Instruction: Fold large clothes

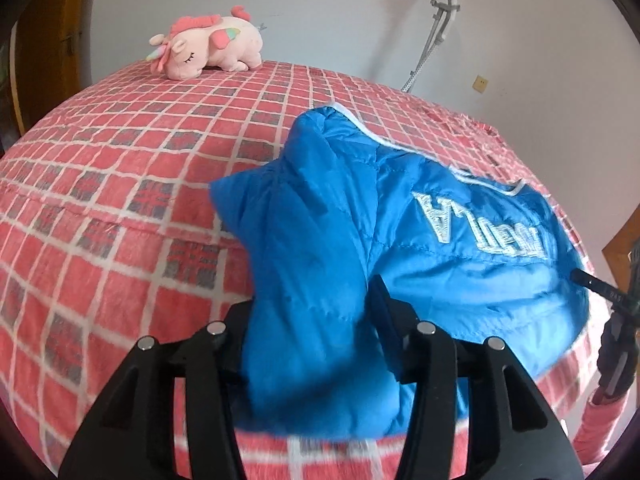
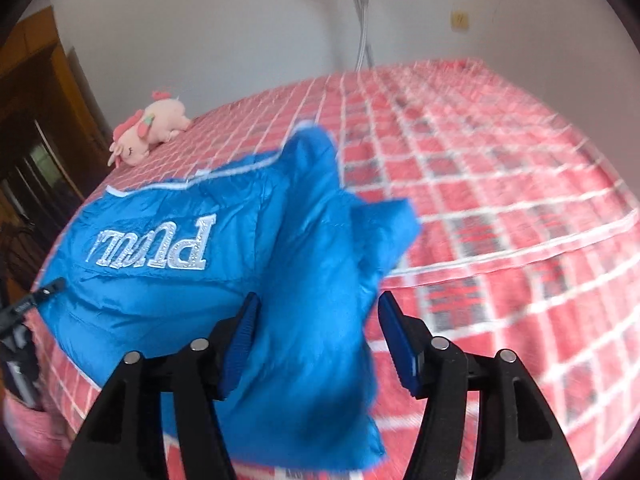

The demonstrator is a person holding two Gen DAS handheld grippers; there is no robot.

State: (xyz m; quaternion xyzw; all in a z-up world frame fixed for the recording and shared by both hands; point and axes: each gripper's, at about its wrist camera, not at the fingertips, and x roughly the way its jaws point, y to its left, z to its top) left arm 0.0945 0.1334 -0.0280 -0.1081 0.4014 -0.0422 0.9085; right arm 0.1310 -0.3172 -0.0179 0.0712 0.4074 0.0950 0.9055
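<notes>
Jacket (image 1: 400, 240) — one, blue, two tools (image 1: 308, 304) (image 2: 316, 320) gaping

Both of my views are evenly and softly lit by diffuse daylight, with no glare. Shadows are faint: a pale one on the white wall (image 1: 320, 12) beside the grey stand (image 1: 440, 20). Fisheye distortion bows the bed (image 1: 120, 200) into a dome, and the corners vignette to black. My right view is motion-blurred, worst across the checked bedcover (image 2: 500, 200) and the blue jacket (image 2: 320, 280); my left view is sharper, smearing only along its bottom edge.
</notes>
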